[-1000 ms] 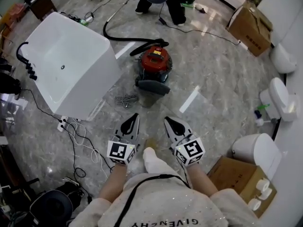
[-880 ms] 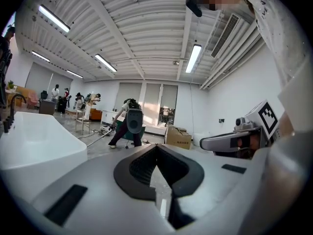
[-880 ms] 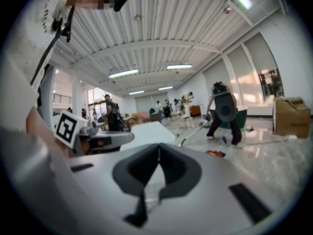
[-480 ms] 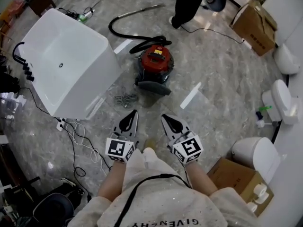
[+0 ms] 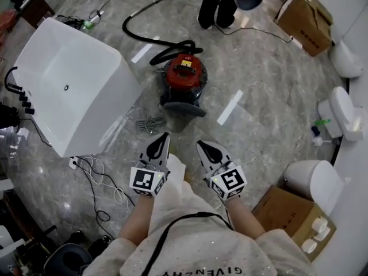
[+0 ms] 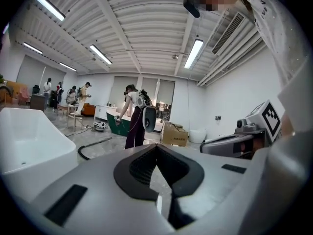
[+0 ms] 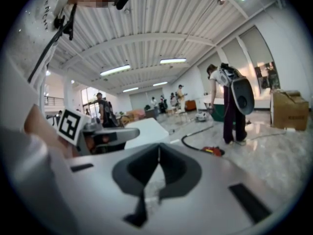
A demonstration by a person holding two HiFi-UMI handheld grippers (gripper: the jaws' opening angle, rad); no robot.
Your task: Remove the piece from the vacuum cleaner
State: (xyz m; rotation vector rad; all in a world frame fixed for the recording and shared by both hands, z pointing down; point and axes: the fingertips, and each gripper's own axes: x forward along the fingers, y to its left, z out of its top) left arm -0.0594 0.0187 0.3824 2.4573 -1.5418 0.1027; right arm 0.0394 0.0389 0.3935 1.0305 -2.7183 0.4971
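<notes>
Jaws clenched empty on left gripper (image 5: 164, 138) and right gripper (image 5: 200, 146) — I've nothing to grab, the vacuum cleaner (image 5: 184, 73) sits well ahead.

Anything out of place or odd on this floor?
Only mild clutter: a small grey tangle lies loose on the floor between the red vacuum cleaner and the white bathtub, and slack cables trail beside the bathtub. Nothing looks spilled or broken.

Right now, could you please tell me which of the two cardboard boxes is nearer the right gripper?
The cardboard box at the head view's lower right, close beside the right gripper; the other box stands far off at the upper right.
</notes>
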